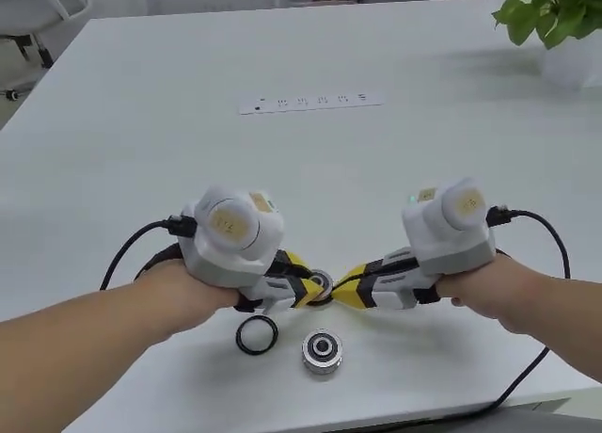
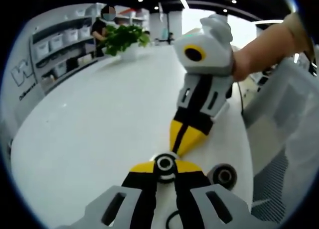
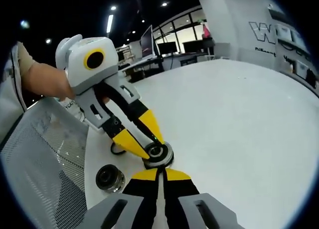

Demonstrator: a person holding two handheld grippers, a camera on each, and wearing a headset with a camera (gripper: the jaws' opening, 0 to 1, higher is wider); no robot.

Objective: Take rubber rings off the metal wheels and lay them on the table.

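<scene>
White tabletop (image 1: 310, 169) is stretching away beneath both tools. At left, the left gripper (image 2: 165, 168) is clamping a small silver metal wheel (image 3: 158, 153) between its yellow tips. Nearer the person, a loose black rubber ring (image 1: 256, 335) is lying flat, with a second silver metal wheel (image 1: 322, 350) sitting just right of it. The right gripper (image 3: 159, 173) is pressing its closed-together tips against the held wheel's rim; whether they are pinching rubber, I cannot tell.

blk ring (image 1: 256, 335), silver wheel (image 1: 322, 350), wht table (image 1: 282, 169)
</scene>
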